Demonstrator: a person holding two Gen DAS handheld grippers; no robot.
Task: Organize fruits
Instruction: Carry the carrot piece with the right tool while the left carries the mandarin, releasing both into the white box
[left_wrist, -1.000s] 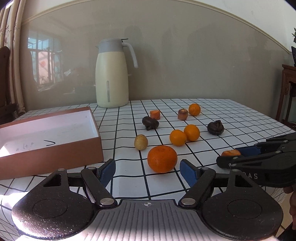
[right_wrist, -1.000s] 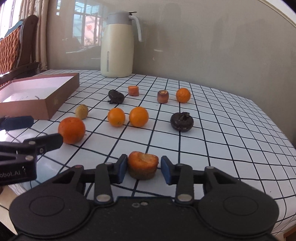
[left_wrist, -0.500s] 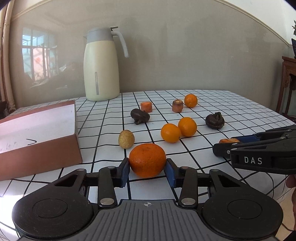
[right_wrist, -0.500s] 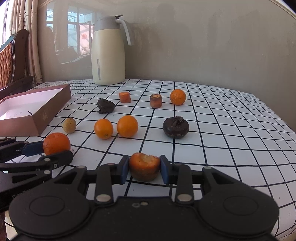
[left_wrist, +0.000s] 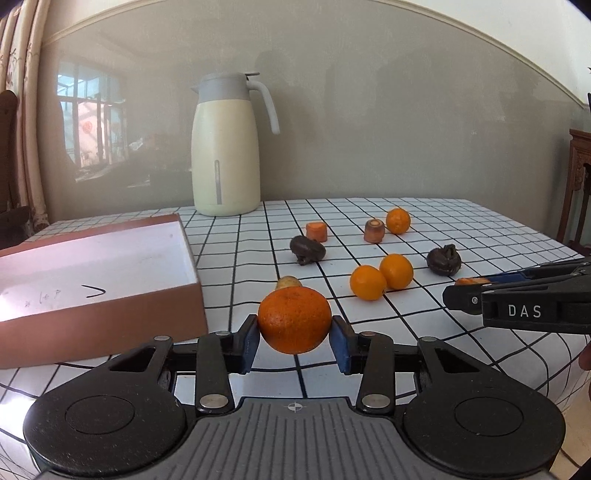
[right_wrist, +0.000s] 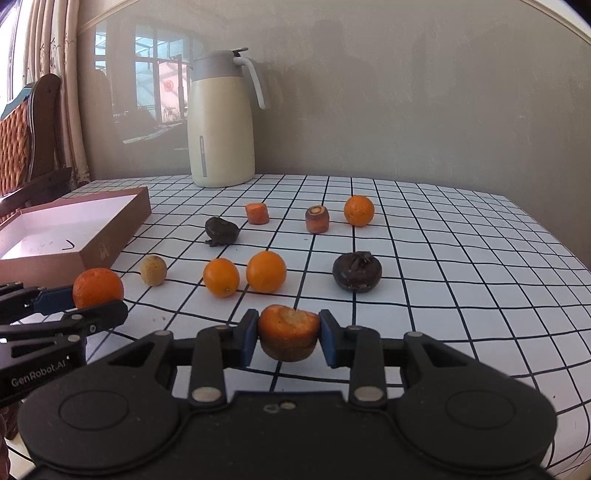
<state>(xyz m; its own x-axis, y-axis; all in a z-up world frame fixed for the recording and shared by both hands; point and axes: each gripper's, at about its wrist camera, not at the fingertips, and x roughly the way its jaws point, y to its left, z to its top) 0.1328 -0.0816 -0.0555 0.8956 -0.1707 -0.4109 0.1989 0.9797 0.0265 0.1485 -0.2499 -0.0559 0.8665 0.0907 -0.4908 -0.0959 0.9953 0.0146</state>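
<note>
On a table covered with a white cloth (left_wrist: 258, 236) gridded in black lines, an open brown cardboard box (left_wrist: 110, 317) with a white interior sat at the far left. Just right of it, the left gripper (left_wrist: 294, 338) had its blue pads pressed on a large round orange (left_wrist: 294, 320) with dimpled skin, lifted clear of the cloth; its own view hid most of a small tan, rough-skinned fruit (right_wrist: 153, 270), which the right wrist view showed whole. Behind stood a cream jug (left_wrist: 226, 147) with a smooth grey lid and handle. Mid-table lay a wrinkled dark fruit (left_wrist: 307, 250), two cut carrot stubs (right_wrist: 257, 213), two glossy small oranges (right_wrist: 243, 275) touching each other, one more orange (right_wrist: 359, 210) farther back, and a second dark, round fruit (right_wrist: 357, 272). The right gripper (right_wrist: 288, 338) was closed narrowly on a squat orange piece (right_wrist: 288, 331) with a rough, torn top; the left wrist view showed only a sliver of it between the jaws at the right edge.
</note>
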